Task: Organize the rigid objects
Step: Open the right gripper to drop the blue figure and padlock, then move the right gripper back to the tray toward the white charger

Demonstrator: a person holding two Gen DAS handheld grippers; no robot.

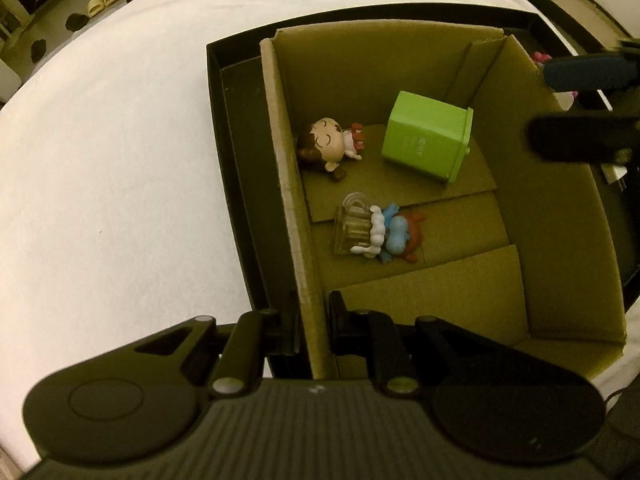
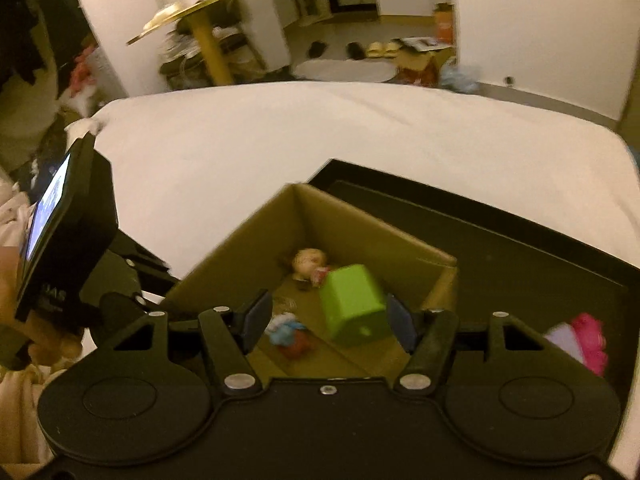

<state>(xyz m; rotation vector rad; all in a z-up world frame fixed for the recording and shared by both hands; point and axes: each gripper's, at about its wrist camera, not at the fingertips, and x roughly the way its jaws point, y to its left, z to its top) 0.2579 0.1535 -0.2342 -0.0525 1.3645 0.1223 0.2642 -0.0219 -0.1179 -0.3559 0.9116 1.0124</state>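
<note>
An open cardboard box (image 1: 288,184) (image 2: 240,248) stands inside a black tray (image 1: 236,128) (image 2: 520,248) on a white bed. In the box lie a green toy bin (image 1: 426,140) (image 2: 354,306) on its side, a brown-haired doll figure (image 1: 330,146) (image 2: 308,262), and a blue and red figure on a clear base (image 1: 380,232) (image 2: 288,334). My left gripper (image 1: 310,324) is shut on the box's near left wall. My right gripper (image 2: 326,322) is open and empty above the box; its fingers (image 1: 584,68) show at the right in the left wrist view.
A pink toy (image 2: 584,342) and a pale purple item (image 2: 564,340) lie in the black tray right of the box. The white bed (image 1: 120,160) (image 2: 320,132) spreads around. A gold round table (image 2: 200,12), slippers and clutter are on the floor beyond.
</note>
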